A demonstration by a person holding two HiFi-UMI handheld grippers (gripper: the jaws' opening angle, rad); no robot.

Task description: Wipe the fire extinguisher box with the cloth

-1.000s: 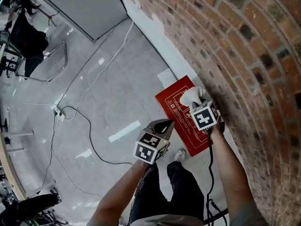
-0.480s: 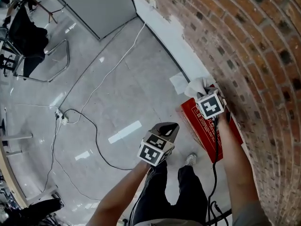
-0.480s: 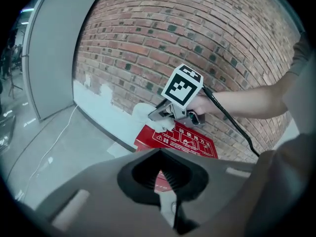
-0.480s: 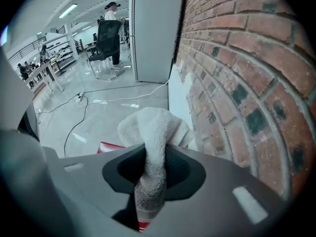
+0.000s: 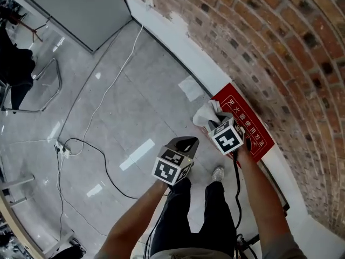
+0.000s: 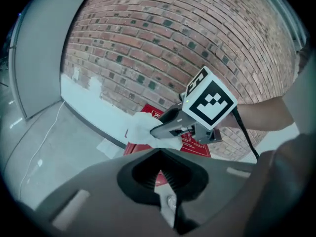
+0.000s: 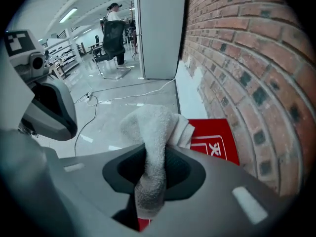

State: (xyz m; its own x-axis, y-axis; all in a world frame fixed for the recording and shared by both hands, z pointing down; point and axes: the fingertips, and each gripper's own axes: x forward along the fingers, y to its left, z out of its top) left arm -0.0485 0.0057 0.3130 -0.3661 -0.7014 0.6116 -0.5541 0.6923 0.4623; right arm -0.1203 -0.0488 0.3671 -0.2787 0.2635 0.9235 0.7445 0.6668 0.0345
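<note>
Red and lettered in white, the fire extinguisher box (image 5: 249, 124) stands on the grey floor (image 5: 135, 107) tight against the foot of the brick wall (image 5: 280, 47). From the head view the right claw (image 5: 214, 122) reaches to the box's far end with the white cloth (image 5: 207, 114) bunched at its tip, over the box's corner; whether cloth and box actually touch cannot be told from there. The right gripper view settles the grip: the right claw (image 7: 153, 167) is clamped on a hanging fold of the cloth (image 7: 153, 127), with the box (image 7: 212, 132) just beyond and, far down the room, a black chair (image 7: 112, 41). The left gripper view shows the left claw (image 6: 160, 181) closed with nothing in it, and ahead of it the cloth (image 6: 140, 130) lying against the upper edge of the box (image 6: 192, 144). Only the head view shows the left claw (image 5: 186, 140) held well clear of the box, and a white cable (image 5: 116, 74) trailing over the floor.
</note>
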